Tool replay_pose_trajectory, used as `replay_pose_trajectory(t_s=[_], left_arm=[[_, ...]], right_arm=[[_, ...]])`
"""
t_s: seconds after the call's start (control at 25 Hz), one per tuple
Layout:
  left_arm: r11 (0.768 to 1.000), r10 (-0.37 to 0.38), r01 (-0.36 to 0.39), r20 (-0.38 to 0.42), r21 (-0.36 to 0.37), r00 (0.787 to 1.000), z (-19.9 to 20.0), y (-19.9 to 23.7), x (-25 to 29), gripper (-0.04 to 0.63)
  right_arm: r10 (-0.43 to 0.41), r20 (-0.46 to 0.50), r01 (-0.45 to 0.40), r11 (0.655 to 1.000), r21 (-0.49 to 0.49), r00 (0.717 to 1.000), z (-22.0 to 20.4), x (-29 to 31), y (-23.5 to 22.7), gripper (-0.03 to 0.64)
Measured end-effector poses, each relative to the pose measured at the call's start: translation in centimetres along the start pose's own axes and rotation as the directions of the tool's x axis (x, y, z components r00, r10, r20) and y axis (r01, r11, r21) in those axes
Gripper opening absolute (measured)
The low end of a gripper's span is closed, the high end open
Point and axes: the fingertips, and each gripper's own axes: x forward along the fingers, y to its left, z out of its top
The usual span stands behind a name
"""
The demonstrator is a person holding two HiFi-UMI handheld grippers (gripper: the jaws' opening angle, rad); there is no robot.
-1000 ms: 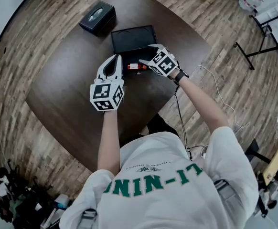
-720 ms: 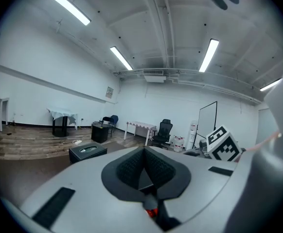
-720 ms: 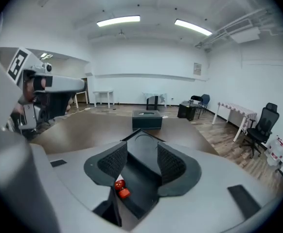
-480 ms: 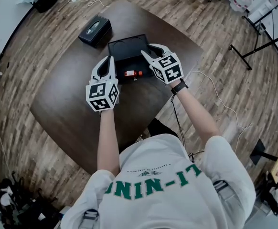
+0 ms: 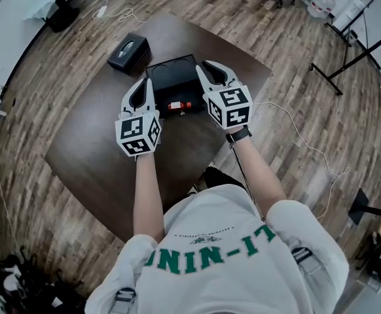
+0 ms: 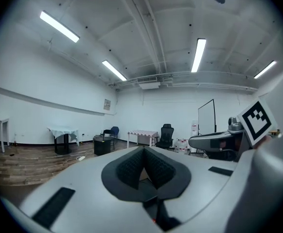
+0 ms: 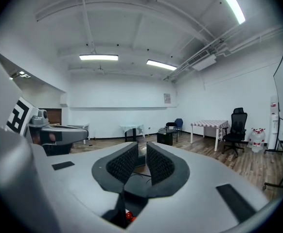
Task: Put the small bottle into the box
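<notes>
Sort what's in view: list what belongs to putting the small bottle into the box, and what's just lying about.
Belongs to the job:
- small bottle, lying in the black box
- left gripper, shut and empty
- right gripper, jaws just been closing, nothing between them

Lying about:
- black tissue box on the table
- office chair across the room

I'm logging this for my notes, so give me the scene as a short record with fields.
small bottle: lying on its side, apparently inside the box, near side
box: black, open, on the table
left gripper: fingers together, empty
right gripper: fingers have just been closing, narrow gap, nothing between
</notes>
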Motion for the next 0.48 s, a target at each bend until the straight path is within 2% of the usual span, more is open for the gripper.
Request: replay_pose_trajectory(t_s=[0.2,0.48], left_arm=[[1.000,-0.001,0.001,0.032,0.010,0.999,1.2,-0.5,-1.3,0.014],[1.000,0.005,-0.007,0.044,0.029,0.999,1.9,-1.2,-2.6,0.012]], right_arm=[[-0.040,0.051,0.039,0.999,0.003,0.998,1.3,-2.0,1.4,0.015],[-0.076,0.064,0.073,0.996,0.049,0.995,1.7,-3.5,1.7,0.014]])
